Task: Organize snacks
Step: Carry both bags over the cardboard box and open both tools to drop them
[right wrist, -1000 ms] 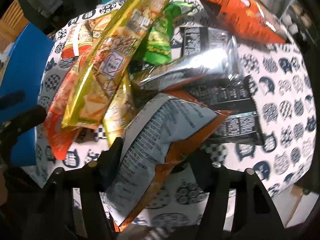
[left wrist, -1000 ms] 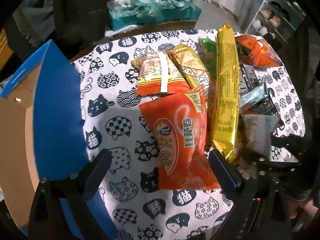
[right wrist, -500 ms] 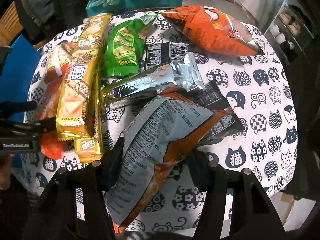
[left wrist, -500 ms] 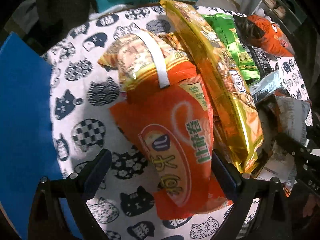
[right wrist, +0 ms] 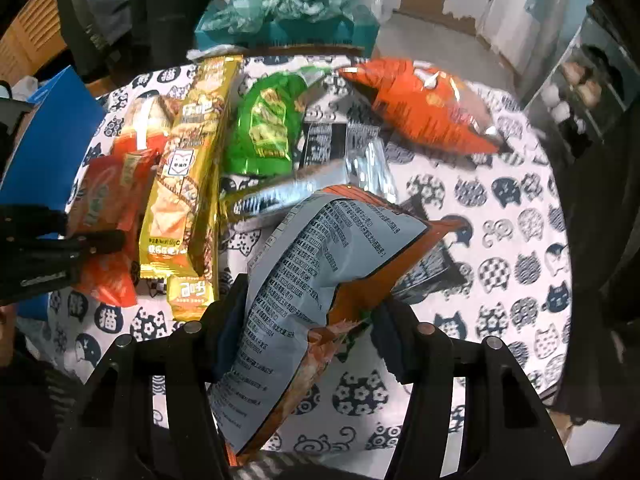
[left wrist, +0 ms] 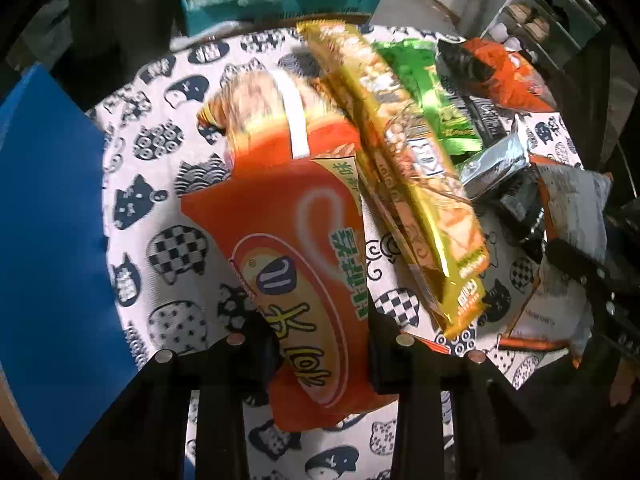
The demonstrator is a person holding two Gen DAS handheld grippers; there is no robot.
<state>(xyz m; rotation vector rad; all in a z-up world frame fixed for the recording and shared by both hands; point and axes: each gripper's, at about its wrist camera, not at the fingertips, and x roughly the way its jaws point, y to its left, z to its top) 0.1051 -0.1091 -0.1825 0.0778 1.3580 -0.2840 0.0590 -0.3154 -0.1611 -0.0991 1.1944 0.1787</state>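
- The left gripper (left wrist: 320, 344) has just closed its jaws; they now pinch the near end of the orange snack bag (left wrist: 288, 248) lying on the cat-print bench (left wrist: 168, 184).
- The right gripper (right wrist: 304, 320) grips the grey-backed bag (right wrist: 312, 272), jaws part-closed on its crumpled lower end.
- Beyond lie the long yellow packet (right wrist: 188, 184), green bag (right wrist: 264, 128) and orange chip bag (right wrist: 424, 108).
- A blue box (left wrist: 48, 216) stands left.

Both fisheye views bend and darken toward the edges; daylight enters upper right, foil packets (right wrist: 188, 184) glare, far items blur.
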